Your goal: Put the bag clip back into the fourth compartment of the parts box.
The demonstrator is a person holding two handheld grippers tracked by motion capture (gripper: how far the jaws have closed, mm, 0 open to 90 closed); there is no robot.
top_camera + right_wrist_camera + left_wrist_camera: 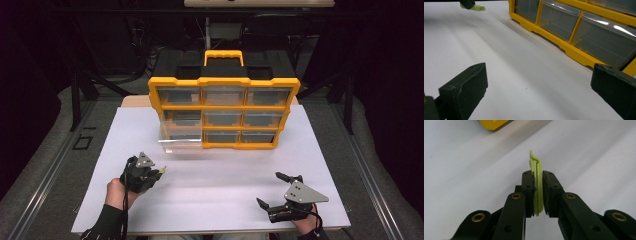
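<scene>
A yellow and black drawer organizer point(224, 112) stands at the back of the white table point(215, 175). Its bottom-left clear drawer point(181, 141) is pulled out toward me. My left gripper point(159, 172) hovers at the front left, in front of that drawer, shut on a thin lime-green plastic clip point(537, 182) that pokes past the jaws. The clip's tip point(477, 8) also appears far off in the right gripper view. My right gripper point(272, 189) rests at the front right, jaws wide apart and nothing between them.
The organizer's other clear drawers point(559, 21) are shut in their yellow frame point(574, 51). A yellow carry handle point(223, 55) tops the organizer. Dark floor and stand legs surround the table.
</scene>
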